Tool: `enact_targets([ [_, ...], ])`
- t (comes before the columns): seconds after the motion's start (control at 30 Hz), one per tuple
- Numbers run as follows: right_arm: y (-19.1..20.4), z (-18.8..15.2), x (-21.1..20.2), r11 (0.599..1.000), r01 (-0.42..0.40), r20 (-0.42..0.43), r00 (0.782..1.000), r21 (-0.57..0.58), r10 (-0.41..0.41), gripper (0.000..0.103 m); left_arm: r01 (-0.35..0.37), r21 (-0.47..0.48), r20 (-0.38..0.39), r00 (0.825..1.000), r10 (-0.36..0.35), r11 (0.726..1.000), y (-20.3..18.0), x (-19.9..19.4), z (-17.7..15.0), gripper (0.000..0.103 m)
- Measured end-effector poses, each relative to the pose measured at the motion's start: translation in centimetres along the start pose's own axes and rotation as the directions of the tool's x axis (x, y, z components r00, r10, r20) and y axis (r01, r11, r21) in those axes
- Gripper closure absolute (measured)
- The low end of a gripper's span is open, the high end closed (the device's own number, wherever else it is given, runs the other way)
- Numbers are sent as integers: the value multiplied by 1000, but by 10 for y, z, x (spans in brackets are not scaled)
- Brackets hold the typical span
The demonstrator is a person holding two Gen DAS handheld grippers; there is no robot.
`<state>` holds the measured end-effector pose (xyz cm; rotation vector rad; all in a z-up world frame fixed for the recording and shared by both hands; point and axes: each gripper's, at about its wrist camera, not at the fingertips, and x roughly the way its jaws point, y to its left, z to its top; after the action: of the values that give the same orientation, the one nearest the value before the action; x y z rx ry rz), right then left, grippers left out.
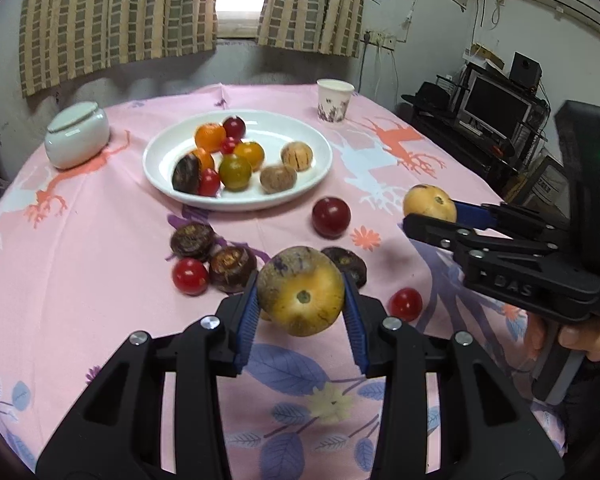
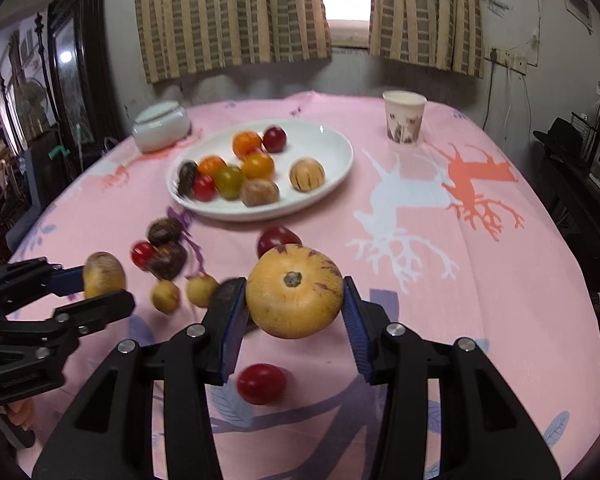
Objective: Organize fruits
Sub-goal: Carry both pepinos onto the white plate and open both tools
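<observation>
Btwn each tool's pads: left tool w/ melon; right tool w/ melon.

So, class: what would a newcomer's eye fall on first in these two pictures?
Each gripper clamps a yellow-orange melon: the left gripper holds one, the right gripper another. Behind them a white plate of mixed fruit sits mid-table on the pink tablecloth.

Loose fruit crowds the surface before the plate; bare cloth lies right, toward the paper cup.
</observation>
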<state>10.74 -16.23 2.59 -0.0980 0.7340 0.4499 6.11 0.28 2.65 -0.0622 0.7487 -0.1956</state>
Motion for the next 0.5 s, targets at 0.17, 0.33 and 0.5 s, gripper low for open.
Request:
enact_targets([
  [0.17,14,28,-15,997,-9,60,998,-80,14,57,-51,-7,7,999,52,999,7,1,35,63],
  [0.33,14,65,12,991,16,77,997,-135,-6,57,-96,-39,58,994,98,995,19,23,73,63],
  [0.5,2,97,64,996,-33,39,999,-78,36,57,-148,-97,33,988,152,984,41,64,102,63],
])
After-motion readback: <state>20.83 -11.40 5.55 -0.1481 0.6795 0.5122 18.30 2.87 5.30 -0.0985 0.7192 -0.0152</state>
